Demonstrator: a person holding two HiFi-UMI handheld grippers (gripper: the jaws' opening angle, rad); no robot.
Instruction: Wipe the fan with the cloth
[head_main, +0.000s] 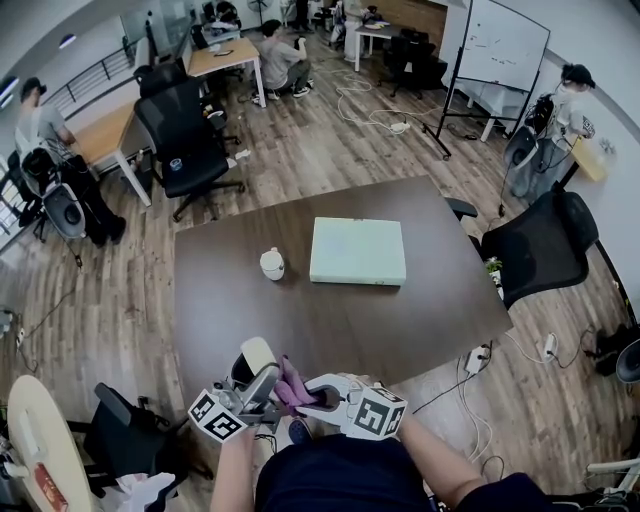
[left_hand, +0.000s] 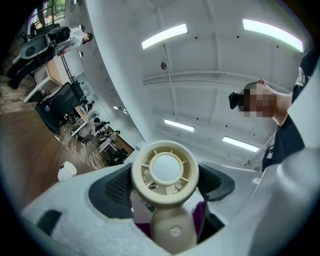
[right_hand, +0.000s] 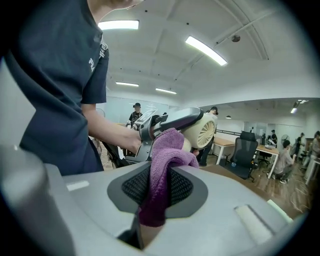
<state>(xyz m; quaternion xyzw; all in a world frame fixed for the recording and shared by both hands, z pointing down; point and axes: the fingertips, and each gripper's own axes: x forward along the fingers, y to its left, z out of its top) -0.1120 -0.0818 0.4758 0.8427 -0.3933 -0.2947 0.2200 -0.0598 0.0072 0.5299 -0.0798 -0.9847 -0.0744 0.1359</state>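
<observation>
A small cream handheld fan (left_hand: 165, 170) is clamped by its handle between the pads of my left gripper (left_hand: 165, 187), its round grille facing the camera. From the head view the fan (head_main: 256, 357) and the left gripper (head_main: 262, 380) hover just off the table's near edge. My right gripper (right_hand: 157, 187) is shut on a purple cloth (right_hand: 164, 165). The cloth's bunched end presses against the side of the fan (right_hand: 202, 131). In the head view the cloth (head_main: 291, 386) sits between the two grippers, with the right gripper (head_main: 303, 396) beside it.
The dark brown table (head_main: 330, 320) carries a flat white box (head_main: 358, 251) at its middle and a small white pot (head_main: 272, 263) to the box's left. Office chairs (head_main: 540, 245) stand around it. Cables and a power strip (head_main: 478, 358) lie on the wooden floor.
</observation>
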